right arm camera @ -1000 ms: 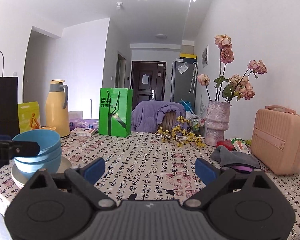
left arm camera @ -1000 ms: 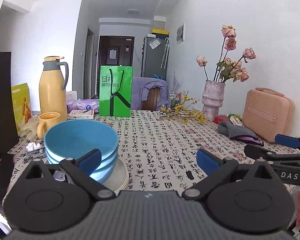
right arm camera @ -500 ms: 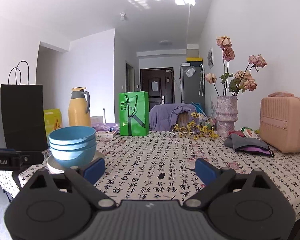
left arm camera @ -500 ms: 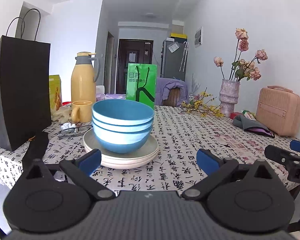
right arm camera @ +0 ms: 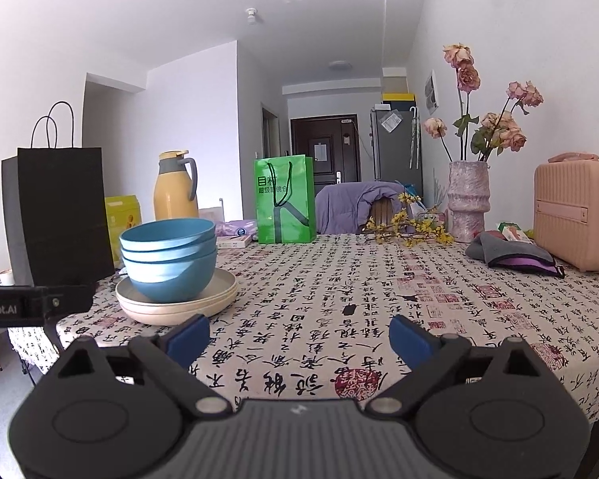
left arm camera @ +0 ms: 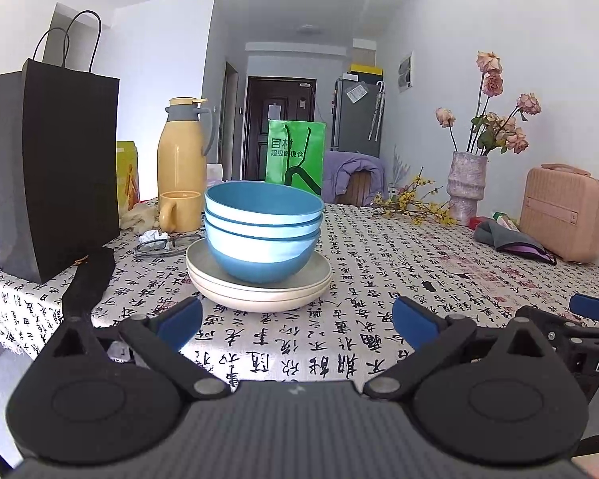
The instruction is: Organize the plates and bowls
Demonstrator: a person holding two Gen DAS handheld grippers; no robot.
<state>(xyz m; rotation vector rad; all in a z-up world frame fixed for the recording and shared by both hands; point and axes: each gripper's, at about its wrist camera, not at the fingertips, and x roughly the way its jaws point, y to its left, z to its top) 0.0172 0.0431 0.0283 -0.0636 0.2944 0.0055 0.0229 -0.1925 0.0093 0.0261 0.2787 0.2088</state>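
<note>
Plates [left arm camera: 259, 291] in a cream stack carry three nested blue bowls [left arm camera: 261, 231] on the patterned tablecloth [left arm camera: 379, 263]. Only the left view shows the yellow mug [left arm camera: 178, 209] and glasses [left arm camera: 165, 244] behind them. Left gripper [left arm camera: 295, 321] and right gripper [right arm camera: 298, 337] both stand wide, empty.

**Blues, creams and black script**

The stacked bowls [left arm camera: 261, 235] are sky blue, resting on cream plates [left arm camera: 259, 285]. The counter [left arm camera: 379, 263] wears a white cloth printed with black calligraphy and red seals. Behind stand a black paper bag [left arm camera: 52, 167], a mustard-yellow flask [left arm camera: 181, 153] with grey collar, a yellow mug [left arm camera: 179, 209], a bright green bag [left arm camera: 295, 155], a mottled grey-pink vase [left arm camera: 465, 185] and a pale pink case [left arm camera: 563, 211]. Each tool [left arm camera: 295, 321] [right arm camera: 297, 337] is black with blue fingertips.
</note>
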